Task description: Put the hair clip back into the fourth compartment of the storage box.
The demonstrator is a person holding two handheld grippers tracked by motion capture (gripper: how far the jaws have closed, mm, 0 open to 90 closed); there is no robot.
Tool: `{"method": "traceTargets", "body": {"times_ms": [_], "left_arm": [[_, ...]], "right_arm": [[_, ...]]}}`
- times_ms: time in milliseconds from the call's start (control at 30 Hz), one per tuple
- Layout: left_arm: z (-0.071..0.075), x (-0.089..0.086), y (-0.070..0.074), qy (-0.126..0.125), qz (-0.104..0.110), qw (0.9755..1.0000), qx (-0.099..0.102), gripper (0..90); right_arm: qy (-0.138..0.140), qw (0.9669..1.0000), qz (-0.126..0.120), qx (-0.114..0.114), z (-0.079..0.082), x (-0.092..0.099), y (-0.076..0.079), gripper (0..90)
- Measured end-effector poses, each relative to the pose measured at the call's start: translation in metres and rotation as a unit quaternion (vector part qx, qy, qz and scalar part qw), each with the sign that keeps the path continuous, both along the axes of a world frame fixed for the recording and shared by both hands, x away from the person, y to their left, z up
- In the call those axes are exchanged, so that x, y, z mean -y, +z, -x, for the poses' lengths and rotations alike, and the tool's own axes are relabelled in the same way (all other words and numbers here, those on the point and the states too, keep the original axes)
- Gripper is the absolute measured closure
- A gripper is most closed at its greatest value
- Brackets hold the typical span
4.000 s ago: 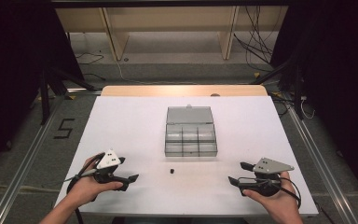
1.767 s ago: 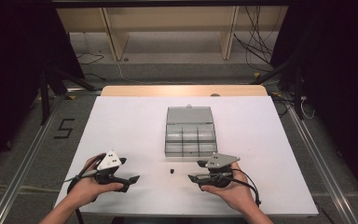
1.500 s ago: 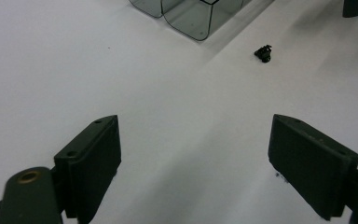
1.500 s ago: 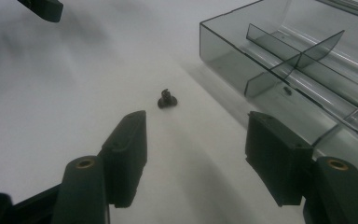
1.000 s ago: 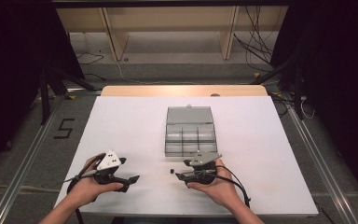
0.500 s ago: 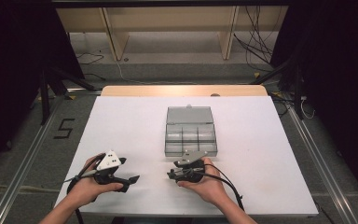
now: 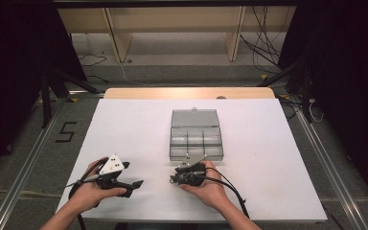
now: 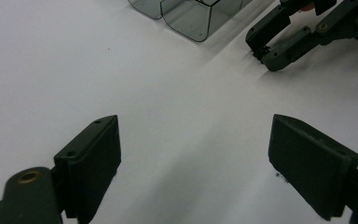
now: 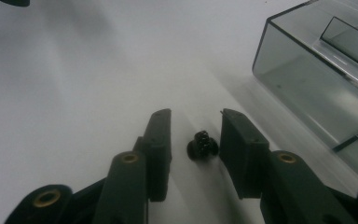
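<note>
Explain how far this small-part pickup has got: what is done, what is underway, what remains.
Done: the right tongs straddle the small black screw beside the open clear box. Underway: their jaws have just been closing, not yet pressing it. Left: grip, lift, probably drop it into the box. The left tongs wait open.

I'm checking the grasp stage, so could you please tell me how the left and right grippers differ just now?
The left gripper has its fingers spread wide over bare white table; the right gripper has been closing its fingers around a small black screw, not yet pressing it. The left sits far from the clear plastic compartment box; the right lies beside it. Both are black and hand-held.
</note>
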State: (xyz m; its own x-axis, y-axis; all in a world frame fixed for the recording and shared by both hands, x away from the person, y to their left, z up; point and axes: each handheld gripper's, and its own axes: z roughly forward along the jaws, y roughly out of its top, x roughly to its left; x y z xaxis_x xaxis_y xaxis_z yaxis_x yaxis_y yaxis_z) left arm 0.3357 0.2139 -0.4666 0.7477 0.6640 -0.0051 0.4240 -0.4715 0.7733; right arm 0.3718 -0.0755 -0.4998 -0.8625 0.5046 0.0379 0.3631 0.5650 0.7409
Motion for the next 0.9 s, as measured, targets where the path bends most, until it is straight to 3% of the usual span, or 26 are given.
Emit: {"method": "traceTargets", "body": {"times_ms": [567, 900], "left_arm": [[0.0002, 0.0000, 0.0004, -0.002, -0.002, 1.0000, 0.001, 16.7], [0.0004, 0.0003, 0.0006, -0.001, -0.001, 1.0000, 0.002, 16.6]], "right_arm": [[-0.011, 0.9999, 0.001, 0.005, -0.0004, -0.0006, -0.0001, 81.7], [-0.011, 0.9999, -0.005, 0.003, 0.0006, -0.0006, 0.0007, 83.6]]}}
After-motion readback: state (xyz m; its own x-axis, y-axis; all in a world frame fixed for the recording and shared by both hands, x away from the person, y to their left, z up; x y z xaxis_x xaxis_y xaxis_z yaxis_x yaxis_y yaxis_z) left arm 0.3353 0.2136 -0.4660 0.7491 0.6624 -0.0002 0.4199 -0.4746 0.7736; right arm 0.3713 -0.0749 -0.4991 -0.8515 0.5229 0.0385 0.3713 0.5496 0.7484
